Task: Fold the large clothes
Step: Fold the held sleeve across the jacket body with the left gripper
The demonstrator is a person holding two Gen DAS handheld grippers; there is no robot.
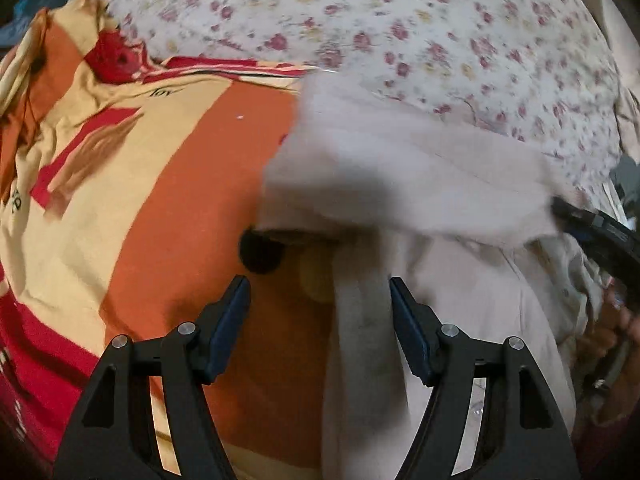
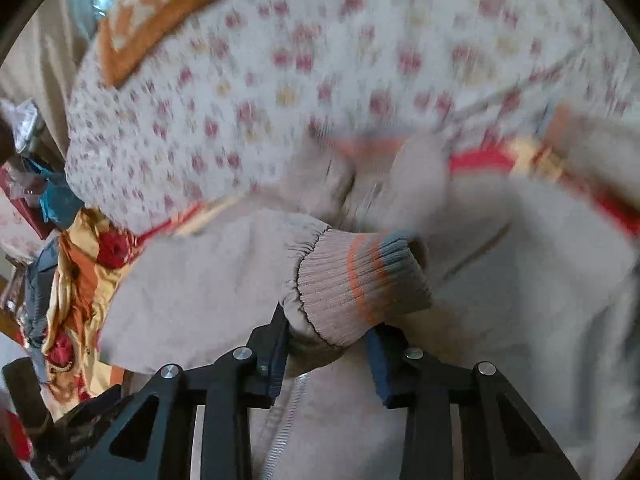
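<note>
Left gripper (image 1: 320,312): jaws spread, holding nothing, poised above the orange, cream and red striped bedsheet (image 1: 192,200) beside the pale beige jacket (image 1: 400,184). Jacket: spread across the bed, partly over the floral sheet (image 1: 400,40). Right gripper (image 2: 326,344): pinching the jacket's ribbed cuff (image 2: 360,276), with sleeve raised over the garment body.

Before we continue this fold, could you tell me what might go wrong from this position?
1. The right gripper pinches the jacket only at the bulky ribbed cuff; the cuff might slip free mid-swing.
2. The left gripper is open and holds nothing, so the body may drag and bunch on the striped orange sheet.
3. Both views are motion-blurred; at this speed the sleeve could land crooked.
</note>
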